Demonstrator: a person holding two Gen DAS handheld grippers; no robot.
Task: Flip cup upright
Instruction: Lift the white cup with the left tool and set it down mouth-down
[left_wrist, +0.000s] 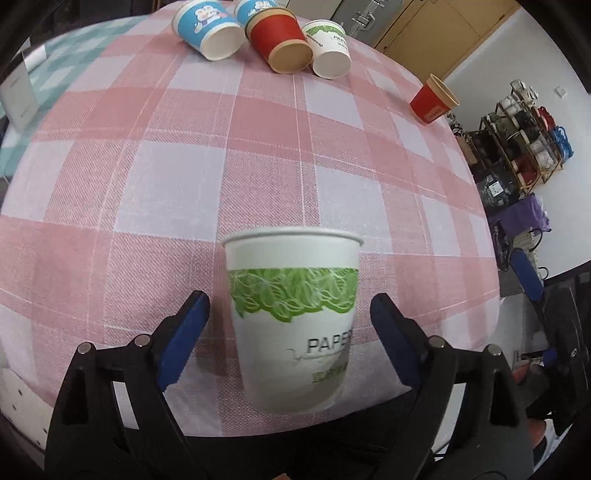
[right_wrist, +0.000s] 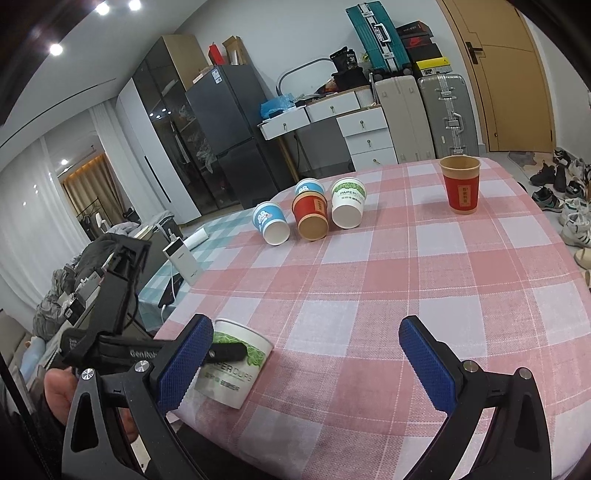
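1. Left wrist view: the left gripper (left_wrist: 290, 314) has its blue-padded fingers (left_wrist: 184, 339) spread wide, one on each side of a white paper cup with a green leaf band (left_wrist: 293, 317). A gap shows on both sides, so neither pad touches the cup. The cup stands with its rim up and its long axis near vertical, at the near edge of the desk (left_wrist: 258, 155), which is covered in pink checked cloth. Its printed word is cut off by the curve of the wall, the small green print below is blurred, and the base is hard to separate from the dark area beneath.

2. Same view, far side of the desk: two blue cartoon cups (left_wrist: 207, 31), a red cup lying down (left_wrist: 282, 42) and a white-and-green lying cup (left_wrist: 328, 50) rest on their sides in a tight group, mouths toward the camera. The rear blue one is mostly hidden. A red upright cup (left_wrist: 434, 99) stands apart near the right edge.

3. Right wrist view: the right gripper (right_wrist: 306, 365) is open and empty, fingers (right_wrist: 428, 365) wide apart above the cloth. The white cup (right_wrist: 232, 369) sits at lower left, partly covered by this gripper's left pad and by a black finger of the left gripper (right_wrist: 221, 350) crossing its wall, so contact cannot be judged here. Here it appears tilted, its rim leaning left.
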